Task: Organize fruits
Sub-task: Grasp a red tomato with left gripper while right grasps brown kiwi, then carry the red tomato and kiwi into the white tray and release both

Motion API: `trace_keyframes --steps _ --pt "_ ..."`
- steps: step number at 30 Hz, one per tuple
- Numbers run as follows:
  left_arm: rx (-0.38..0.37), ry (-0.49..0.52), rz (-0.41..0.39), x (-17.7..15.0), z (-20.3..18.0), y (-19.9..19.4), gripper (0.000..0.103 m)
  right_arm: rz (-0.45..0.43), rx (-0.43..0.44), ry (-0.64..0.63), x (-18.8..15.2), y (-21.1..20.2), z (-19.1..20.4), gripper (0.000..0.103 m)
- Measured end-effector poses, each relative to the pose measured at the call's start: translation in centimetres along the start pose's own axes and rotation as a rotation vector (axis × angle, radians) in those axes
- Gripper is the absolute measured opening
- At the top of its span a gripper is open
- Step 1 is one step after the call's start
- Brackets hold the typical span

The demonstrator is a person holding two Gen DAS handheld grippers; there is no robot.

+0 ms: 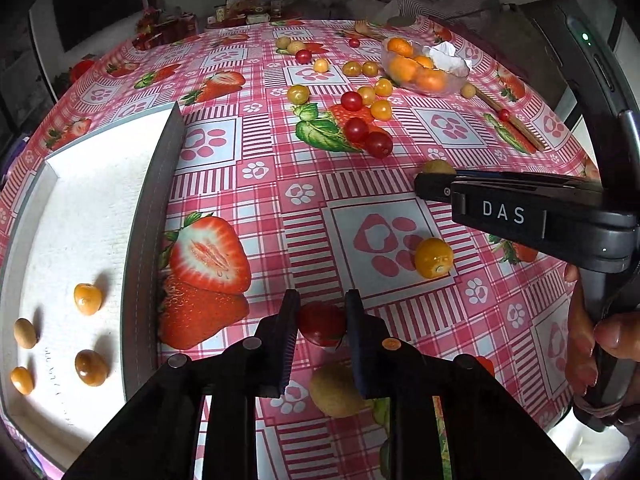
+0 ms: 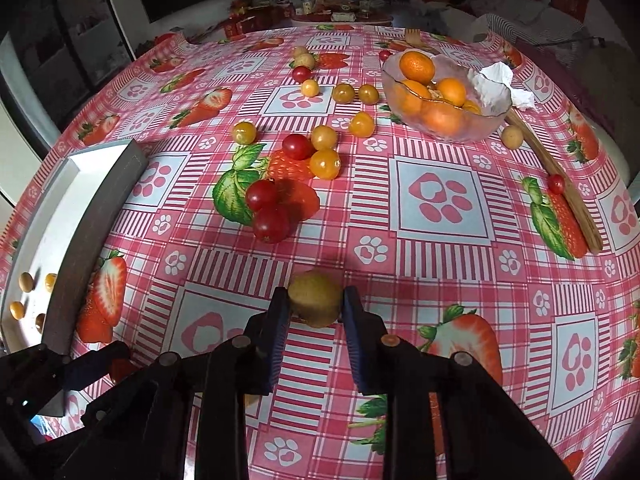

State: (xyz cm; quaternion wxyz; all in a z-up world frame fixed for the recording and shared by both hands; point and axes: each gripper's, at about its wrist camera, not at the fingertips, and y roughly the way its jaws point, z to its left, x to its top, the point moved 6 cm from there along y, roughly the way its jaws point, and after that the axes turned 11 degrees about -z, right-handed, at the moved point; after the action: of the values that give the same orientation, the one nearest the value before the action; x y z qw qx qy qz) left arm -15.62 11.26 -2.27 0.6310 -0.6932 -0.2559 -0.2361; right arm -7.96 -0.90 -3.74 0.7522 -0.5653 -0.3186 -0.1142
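Note:
My left gripper [image 1: 322, 322] is shut on a red cherry tomato [image 1: 320, 323], held just above the tablecloth beside the white tray [image 1: 152, 208]. The tray holds several small yellow and brown fruits [image 1: 87, 299]. My right gripper [image 2: 315, 306] is shut on a small green-brown kiwi berry [image 2: 315, 299] over the middle of the table; it also shows in the left wrist view [image 1: 424, 184]. Loose red tomatoes [image 2: 266, 210] and yellow berries [image 2: 325, 163] lie scattered further out.
A glass bowl [image 2: 496, 120] of oranges with a crumpled tissue [image 2: 502, 84] stands at the far right. A wooden stick [image 2: 560, 184] lies beside it. A yellow berry [image 1: 433, 258] and a green-brown fruit [image 1: 334, 390] lie near my left gripper.

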Motion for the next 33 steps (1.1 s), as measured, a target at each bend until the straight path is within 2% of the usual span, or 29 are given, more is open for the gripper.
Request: trace_keyframes --steps 2,9,18,25,33 --pt "-0.022 -0.026 -0.011 0.0 0.2 -0.4 0.025 0.001 0.033 0.037 -0.1 -0.5 -0.3 0.030" --pt "-0.033 -0.043 -0.056 0.8 0.9 -2.0 0.025 -0.008 0.067 0.078 -0.5 -2.4 -0.6 0.030" --pt "-0.034 -0.062 -0.121 2.0 2.7 -4.8 0.025 -0.011 0.085 0.082 -0.5 -4.1 0.2 0.030" --pt "-0.006 -0.091 -0.174 3.2 5.8 -7.2 0.025 -0.024 0.118 0.056 0.7 -5.3 2.7 0.030" --pt "0.075 -0.135 -0.235 4.9 11.3 -9.2 0.025 -0.032 0.192 0.003 2.9 -5.9 7.5 0.030"
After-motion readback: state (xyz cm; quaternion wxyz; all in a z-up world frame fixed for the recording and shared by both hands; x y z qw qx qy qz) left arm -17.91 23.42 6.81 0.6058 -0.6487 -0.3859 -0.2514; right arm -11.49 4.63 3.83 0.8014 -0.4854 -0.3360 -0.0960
